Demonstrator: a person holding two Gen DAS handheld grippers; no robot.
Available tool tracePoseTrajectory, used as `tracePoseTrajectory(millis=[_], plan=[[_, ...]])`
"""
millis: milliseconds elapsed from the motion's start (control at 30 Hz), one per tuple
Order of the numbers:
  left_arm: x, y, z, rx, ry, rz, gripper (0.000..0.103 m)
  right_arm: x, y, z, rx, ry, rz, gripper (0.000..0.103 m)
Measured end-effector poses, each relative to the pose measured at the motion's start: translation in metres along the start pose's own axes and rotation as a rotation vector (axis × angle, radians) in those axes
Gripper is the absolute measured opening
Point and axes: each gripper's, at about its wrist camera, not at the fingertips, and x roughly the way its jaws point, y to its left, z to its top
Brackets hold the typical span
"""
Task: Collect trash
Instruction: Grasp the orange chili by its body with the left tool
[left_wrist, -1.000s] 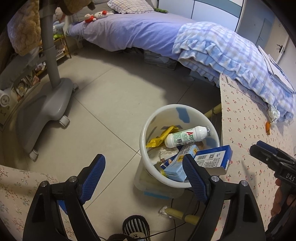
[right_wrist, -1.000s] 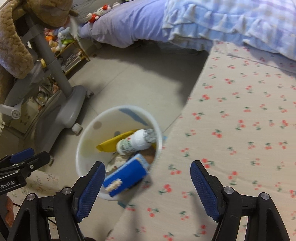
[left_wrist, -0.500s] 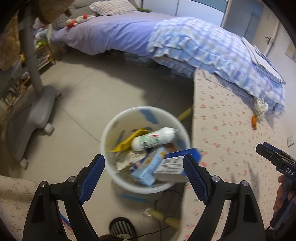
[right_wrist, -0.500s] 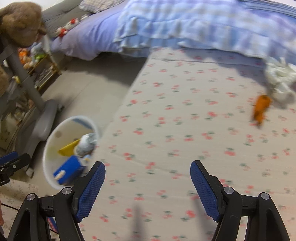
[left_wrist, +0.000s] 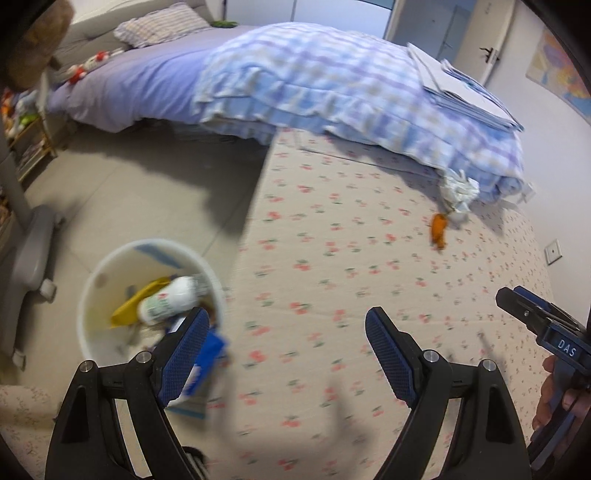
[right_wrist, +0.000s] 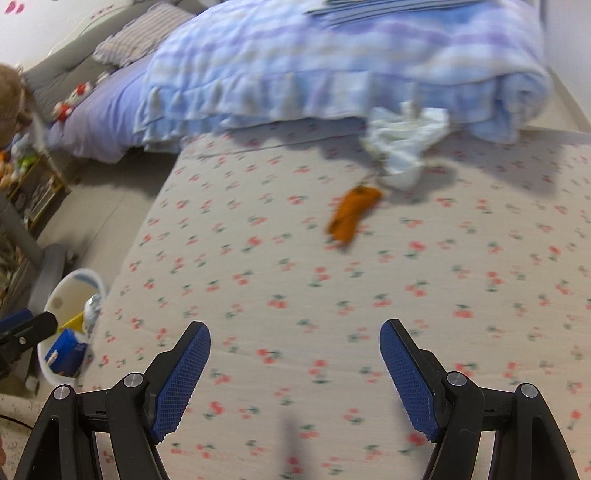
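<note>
Both tools empty, fingers spread wide: left tool (left_wrist: 286, 349), right tool (right_wrist: 295, 369), each over the cherry-print worktop (right_wrist: 332, 295). Orange scrap (right_wrist: 352, 216) lies on the worktop toward its far side, crumpled white tissue (right_wrist: 402, 147) just beyond it, under the checked blanket (right_wrist: 332, 66) edge. White bin (left_wrist: 110, 280) with trash stands on the floor, just off the worktop's left edge. Bare worktop between right tool and scrap.

The left finger (left_wrist: 184, 350) hides part of the blue box (left_wrist: 207, 354) in the bin (left_wrist: 88, 295). Motion blur smears the orange scrap (right_wrist: 352, 214), its kind unclear; the bin's (right_wrist: 55, 299) near-left side is blocked by the other gripper.
</note>
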Motion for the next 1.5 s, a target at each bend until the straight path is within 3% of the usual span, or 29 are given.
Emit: tracePoseTrajectory(millis=[433, 733, 1000, 1067, 1100, 1167, 1500], plan=[[0.057, -0.108, 0.012, 0.151, -0.025, -0.036, 0.088, -0.026, -0.097, -0.005, 0.096, -0.040, -0.097, 0.080], [0.113, -0.163, 0.036, 0.259, -0.059, -0.140, 0.086, -0.020, -0.153, -0.009, 0.160, -0.017, -0.170, 0.080], [0.158, -0.184, 0.057, 0.273, -0.047, -0.196, 0.044, -0.010, -0.187, 0.004, 0.223, -0.030, -0.180, 0.080], [0.162, -0.183, 0.059, 0.266, -0.058, -0.222, 0.021, -0.004, -0.190, 0.008, 0.218, -0.031, -0.187, 0.080], [0.165, -0.182, 0.061, 0.259, -0.040, -0.256, 0.017, -0.001, -0.192, 0.010, 0.218, -0.030, -0.188, 0.080], [0.165, -0.176, 0.063, 0.229, -0.030, -0.266, 0.015, 0.007, -0.193, 0.014, 0.221, -0.030, -0.185, 0.080], [0.134, -0.117, 0.070, 0.135, -0.051, -0.178, 0.014, 0.049, -0.163, 0.059, 0.213, -0.072, -0.111, 0.080]])
